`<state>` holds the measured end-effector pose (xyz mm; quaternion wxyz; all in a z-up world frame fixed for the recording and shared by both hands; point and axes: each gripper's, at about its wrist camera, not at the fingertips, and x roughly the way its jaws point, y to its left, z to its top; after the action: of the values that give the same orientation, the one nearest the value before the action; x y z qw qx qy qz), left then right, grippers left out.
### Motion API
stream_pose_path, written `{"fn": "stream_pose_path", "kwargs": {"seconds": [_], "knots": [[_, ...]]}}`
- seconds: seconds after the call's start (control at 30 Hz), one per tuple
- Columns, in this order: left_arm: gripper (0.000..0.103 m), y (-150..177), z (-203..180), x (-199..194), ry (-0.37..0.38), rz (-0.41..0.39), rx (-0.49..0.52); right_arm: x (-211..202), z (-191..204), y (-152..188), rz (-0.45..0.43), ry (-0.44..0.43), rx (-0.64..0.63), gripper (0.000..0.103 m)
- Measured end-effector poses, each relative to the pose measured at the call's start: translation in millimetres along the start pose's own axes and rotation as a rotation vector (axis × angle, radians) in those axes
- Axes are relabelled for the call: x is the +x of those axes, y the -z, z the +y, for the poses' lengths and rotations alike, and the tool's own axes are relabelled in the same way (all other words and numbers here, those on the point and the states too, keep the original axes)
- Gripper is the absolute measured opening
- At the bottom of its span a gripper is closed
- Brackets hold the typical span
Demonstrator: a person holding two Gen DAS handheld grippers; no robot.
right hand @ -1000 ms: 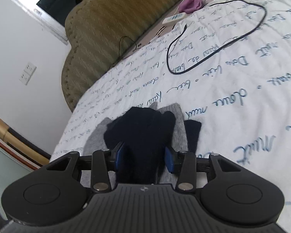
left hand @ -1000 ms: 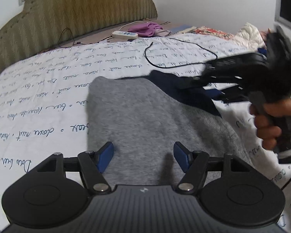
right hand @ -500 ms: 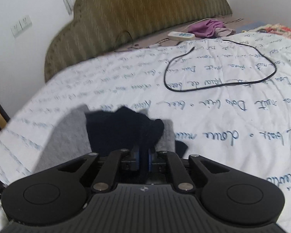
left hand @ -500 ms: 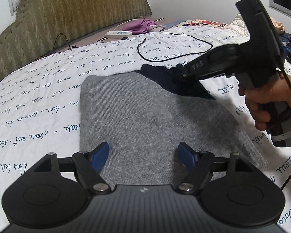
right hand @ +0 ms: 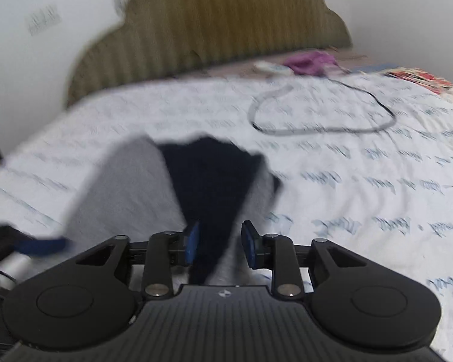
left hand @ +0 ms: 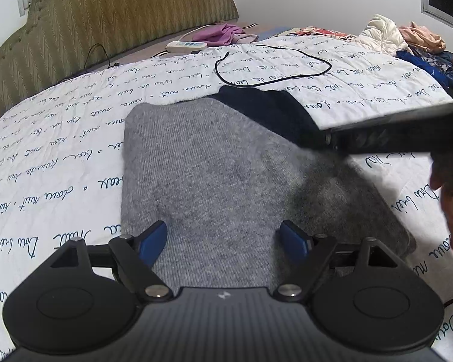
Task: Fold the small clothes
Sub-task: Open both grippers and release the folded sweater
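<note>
Left wrist view: our left gripper (left hand: 223, 238) jaws opening, empty, over grey garment (left hand: 214, 175) at frame centre on bed (left hand: 60, 163) | right gripper (right hand: 220, 246) jaws opening around dark cloth (right hand: 214, 181), probably releasing the fold.

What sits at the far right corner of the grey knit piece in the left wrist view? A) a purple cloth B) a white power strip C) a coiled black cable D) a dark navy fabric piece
D: the dark navy fabric lies against the grey knit piece at its far right corner, while the purple cloth, power strip and black cable lie farther up the bed.
</note>
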<state>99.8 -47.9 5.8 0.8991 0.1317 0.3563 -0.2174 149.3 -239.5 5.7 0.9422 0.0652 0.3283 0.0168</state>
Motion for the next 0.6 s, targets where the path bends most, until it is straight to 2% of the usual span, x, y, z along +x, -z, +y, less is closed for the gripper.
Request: {"fn": "stream_pose_path", "kwargs": {"seconds": [0.07, 0.17, 0.27, 0.37, 0.43, 0.6], "knots": [[0.082, 1.8, 0.8, -3.2, 0.001, -0.002, -0.006, 3.0, -4.9, 3.4, 0.001, 0.055, 0.022, 0.046], [0.082, 5.5, 3.1, -6.4, -0.004, -0.003, -0.017, -14.8, -8.4, 6.4, -0.039, 0.033, 0.084, 0.047], [0.082, 9.0, 4.6, -10.5, -0.023, -0.009, -0.031, -34.6, -0.3, 14.2, -0.067, 0.03, 0.075, 0.051], [0.082, 14.4, 7.9, -16.6, -0.031, -0.016, -0.059, -50.5, 12.1, 26.4, -0.058, 0.025, 0.066, 0.068], [0.082, 19.0, 10.3, -20.6, -0.042, -0.02, -0.079, -60.3, 19.9, 35.2, -0.057, 0.029, 0.072, 0.087], [0.086, 33.4, 15.1, -31.1, -0.081, -0.021, -0.126, -79.3, 37.3, 55.9, -0.032, 0.02, 0.094, 0.098]]}}
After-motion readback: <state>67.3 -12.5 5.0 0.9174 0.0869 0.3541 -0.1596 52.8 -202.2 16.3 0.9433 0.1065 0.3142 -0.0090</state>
